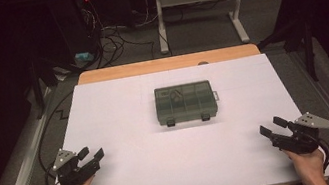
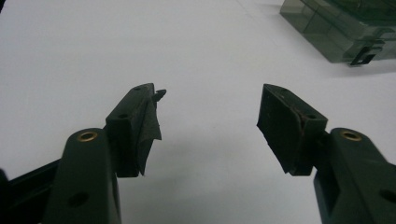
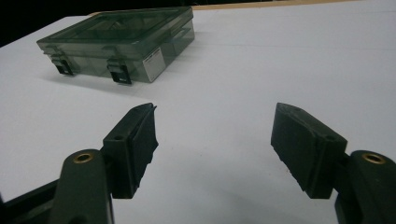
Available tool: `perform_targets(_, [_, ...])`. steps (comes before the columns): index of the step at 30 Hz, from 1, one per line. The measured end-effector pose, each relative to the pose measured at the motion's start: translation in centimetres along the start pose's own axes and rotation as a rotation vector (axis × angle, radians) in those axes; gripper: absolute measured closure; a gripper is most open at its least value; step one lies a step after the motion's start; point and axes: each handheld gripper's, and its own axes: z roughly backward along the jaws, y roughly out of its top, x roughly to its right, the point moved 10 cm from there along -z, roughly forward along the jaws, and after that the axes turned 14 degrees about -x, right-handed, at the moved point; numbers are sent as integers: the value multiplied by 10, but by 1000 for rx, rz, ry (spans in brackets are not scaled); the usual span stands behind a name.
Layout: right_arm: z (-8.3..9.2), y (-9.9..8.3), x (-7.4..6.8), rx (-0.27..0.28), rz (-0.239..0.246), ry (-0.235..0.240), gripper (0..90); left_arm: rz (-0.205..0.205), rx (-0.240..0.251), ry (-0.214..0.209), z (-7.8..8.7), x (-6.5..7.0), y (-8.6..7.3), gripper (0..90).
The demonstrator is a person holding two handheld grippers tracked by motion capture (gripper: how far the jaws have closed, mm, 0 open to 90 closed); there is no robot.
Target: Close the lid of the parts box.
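**Grippers parked wide apart, closed box untouched**

Jaws of the left black two-jaw gripper (image 1: pixel 91 154) are held well apart with nothing between them; in the left gripper view bare white table sheet is seen through the gap, and a torn flap of pad lining hangs from one of its fingers (image 2: pixel 145 135). The right black two-jaw gripper (image 1: pixel 273 126) is likewise spread wide and empty, its pads (image 3: pixel 299 140) framing only bare sheet. Both grippers are kept low at the near corners of the table, well apart from the box and on either side of it, and each is angled inward toward it, which is judged to be a ready stance from which the box can be approached from both sides.

The smoky translucent grey plastic compartment box (image 1: pixel 186 102) is set flat on the white sheet (image 1: pixel 130 174) at mid-table, beyond both grippers. Its lid is down and two dark latches (image 3: pixel 119 73) on the wall facing the grippers appear fastened, so opening is judged not yet begun. That latch side has been turned toward the person, presumably so the clasps can be reached by the jaws.
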Motion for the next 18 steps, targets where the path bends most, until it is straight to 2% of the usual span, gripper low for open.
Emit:
perform_targets(5, [0,1,-2,-2,37,-8,306,-38,-7,-14,0,6,0,374])
perform_targets(12, [-1,1,-4,-6,51,-19,289,-79,-1,-17,2,14,1,371])
perform_targets(18, [1,2,-6,0,55,-26,284,-70,6,-19,4,14,1,372])
